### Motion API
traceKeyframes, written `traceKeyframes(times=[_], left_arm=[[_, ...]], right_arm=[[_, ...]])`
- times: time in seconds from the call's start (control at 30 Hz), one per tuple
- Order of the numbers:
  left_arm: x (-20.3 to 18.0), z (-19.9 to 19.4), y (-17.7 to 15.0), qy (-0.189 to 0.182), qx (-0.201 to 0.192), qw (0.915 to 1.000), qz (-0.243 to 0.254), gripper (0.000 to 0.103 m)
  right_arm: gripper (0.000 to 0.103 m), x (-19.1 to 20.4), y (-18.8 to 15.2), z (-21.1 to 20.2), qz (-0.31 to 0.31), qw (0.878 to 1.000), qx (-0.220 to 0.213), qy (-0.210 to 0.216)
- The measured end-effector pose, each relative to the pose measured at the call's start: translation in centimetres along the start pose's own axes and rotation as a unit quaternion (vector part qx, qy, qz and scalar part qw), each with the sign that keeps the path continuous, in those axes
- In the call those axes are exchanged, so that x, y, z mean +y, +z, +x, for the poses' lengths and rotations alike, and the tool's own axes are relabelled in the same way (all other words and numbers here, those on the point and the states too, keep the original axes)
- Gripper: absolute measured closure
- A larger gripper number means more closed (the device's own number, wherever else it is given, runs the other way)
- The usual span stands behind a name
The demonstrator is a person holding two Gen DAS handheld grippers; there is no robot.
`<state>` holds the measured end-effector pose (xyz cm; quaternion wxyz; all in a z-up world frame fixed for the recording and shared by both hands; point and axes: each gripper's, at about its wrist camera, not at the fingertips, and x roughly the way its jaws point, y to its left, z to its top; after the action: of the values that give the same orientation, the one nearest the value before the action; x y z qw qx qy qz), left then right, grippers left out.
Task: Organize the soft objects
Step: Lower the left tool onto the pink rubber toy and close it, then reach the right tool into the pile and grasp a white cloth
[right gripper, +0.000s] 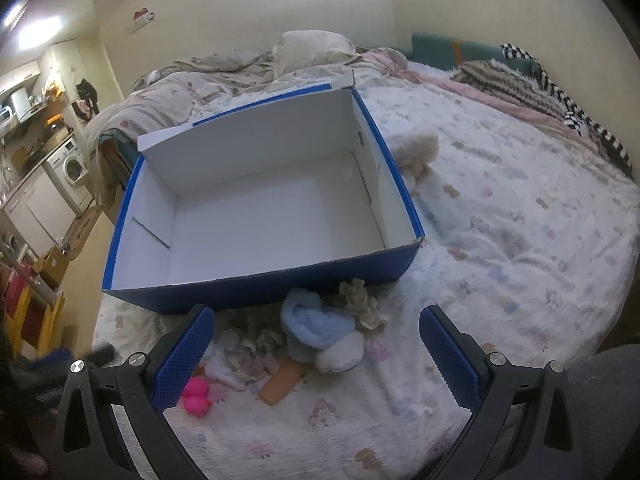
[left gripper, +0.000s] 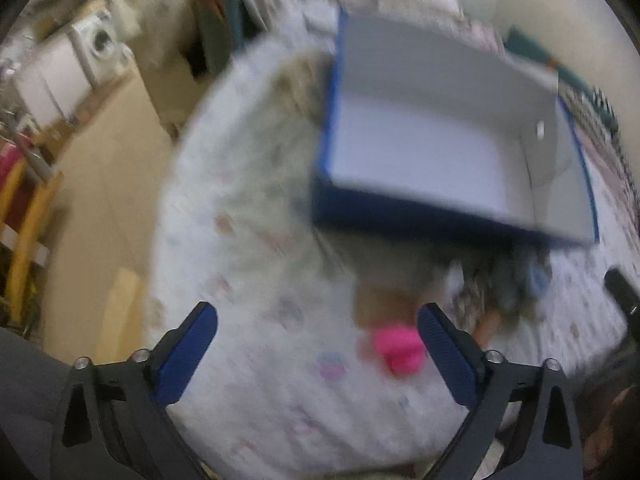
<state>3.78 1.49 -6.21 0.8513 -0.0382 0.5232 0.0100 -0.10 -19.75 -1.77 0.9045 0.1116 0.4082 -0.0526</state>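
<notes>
An open blue box with a bare white inside stands on the bed. In front of it lies a heap of soft things: a light blue fluffy piece, a white puff, a patterned beige cloth, an orange-brown block and a pink toy. The pink toy sits just inside the right finger in the blurred left wrist view. My left gripper is open above the sheet. My right gripper is open over the heap, holding nothing.
The bed sheet is white with small prints; crumpled blankets and a striped throw lie at the far side. A cream plush rests right of the box. The bed edge drops to the floor on the left, with a washing machine beyond.
</notes>
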Motion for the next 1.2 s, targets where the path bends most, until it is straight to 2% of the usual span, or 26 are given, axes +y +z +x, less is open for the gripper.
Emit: traceKeyframes(times=[0.07,0.13,0.37,0.43,0.5,0.57,0.63,0.73,0.8,0.9,0.93,1.03,1.1,1.2], left_arm=[[-1.4,2.4,-0.6,-0.017,0.063,0.9977,0.019,0.005],[-2.6,3.6,-1.2,-0.025,0.088,0.9954,0.031,0.005],[-4.8,6.6,-1.8,-0.023,0.115,0.992,0.049,0.008],[-5.0,7.2,-1.8,-0.022,0.12,0.9912,0.051,0.025],[-5.4,8.0,-1.9,-0.027,0.128,0.9901,0.051,0.046],[-5.1,8.7,-2.2,-0.044,0.143,0.9877,0.044,0.06],[-4.7,9.1,-2.3,-0.056,0.155,0.9856,0.038,0.06],[-4.1,8.5,-2.2,-0.06,0.149,0.9863,0.036,0.06],[-3.1,7.7,-2.2,-0.071,0.15,0.9858,0.027,0.06],[-1.5,6.5,-2.1,-0.074,0.14,0.9873,0.016,0.06],[-0.8,6.0,-2.0,-0.064,0.128,0.9896,0.015,0.06],[0.5,3.9,-1.4,-0.053,0.11,0.9925,0.002,0.06],[1.8,3.4,-1.0,-0.058,0.116,0.9914,-0.02,0.06],[3.8,3.3,-0.6,-0.052,0.123,0.9901,-0.043,0.06]], right_arm=[[0.0,-0.2,0.0,0.2,0.004,1.0,0.004,0.0],[0.0,-0.4,-0.1,0.3,0.012,1.0,0.011,0.001],[0.0,-1.6,-0.3,1.7,0.04,0.998,0.045,0.011],[0.0,-1.9,-0.4,2.0,0.05,0.997,0.053,0.013],[0.0,-2.1,-0.6,2.4,0.058,0.996,0.062,0.016],[0.0,-2.2,-0.7,2.8,0.063,0.995,0.072,0.019],[0.0,-2.3,-0.7,3.1,0.064,0.994,0.08,0.023],[0.0,-2.2,-0.8,3.6,0.065,0.992,0.096,0.042],[0.0,-1.9,-0.7,4.3,0.066,0.988,0.121,0.073],[0.0,-0.8,-0.9,5.8,0.069,0.973,0.173,0.138],[0.003,-0.2,-1.1,6.6,0.071,0.965,0.194,0.161],[0.022,1.5,-1.7,8.8,0.091,0.94,0.249,0.215],[0.024,2.9,-2.0,10.0,0.092,0.934,0.264,0.222],[0.025,5.1,-1.9,11.5,0.076,0.937,0.266,0.211]])
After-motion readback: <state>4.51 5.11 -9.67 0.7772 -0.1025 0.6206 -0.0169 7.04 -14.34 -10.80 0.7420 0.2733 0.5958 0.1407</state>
